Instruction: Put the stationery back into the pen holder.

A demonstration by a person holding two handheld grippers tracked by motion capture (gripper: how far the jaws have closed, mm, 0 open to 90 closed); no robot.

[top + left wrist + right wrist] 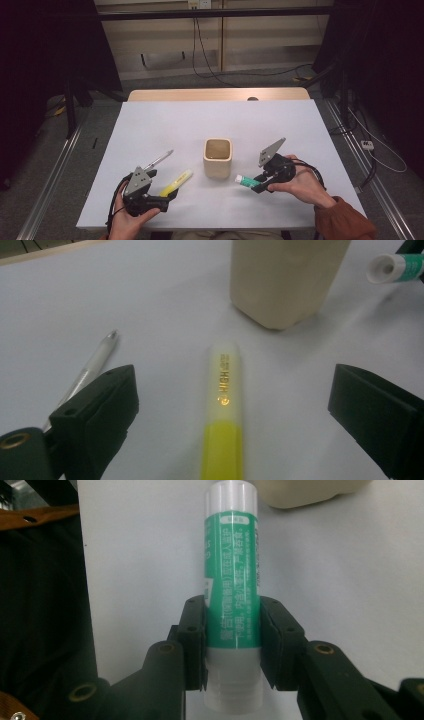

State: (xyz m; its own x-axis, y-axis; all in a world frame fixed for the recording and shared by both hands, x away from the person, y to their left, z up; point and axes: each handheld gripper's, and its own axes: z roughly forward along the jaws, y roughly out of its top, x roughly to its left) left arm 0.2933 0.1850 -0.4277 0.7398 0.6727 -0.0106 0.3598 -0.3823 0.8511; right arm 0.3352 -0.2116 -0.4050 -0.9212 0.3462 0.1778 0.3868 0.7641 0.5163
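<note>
I work at a white tabletop (165, 125) with a plain, matte, unmarked surface; a strip of pale wood runs along its far edge. A beige square cup (218, 158) stands upright near the middle, and I place everything else from it.

My right hand-held gripper (256, 182) sits just right of the cup, toward my side. Its jaws are pinched on a green-and-white tube (233, 580), gripping the lower part of the green label from both sides. The tube's white capped end points toward the cup and stops just short of it.

My left hand-held gripper (167, 197) is left of the cup and nearer to me, jaws spread wide and gripping nothing. A yellow highlighter (223, 410) lies flat on the tabletop between those jaws, touching neither, its pale cap aimed at the cup. A silver pen (158, 160) lies farther left of the cup, beside the highlighter and apart from it.

Beyond the cup, past the far edge, the floor (165, 82) is grey. Black cables (210, 70) trail across it and up a light wood-panelled wall. Dark curtains hang on both sides, and metal rails run along the floor on either side of the tabletop.
</note>
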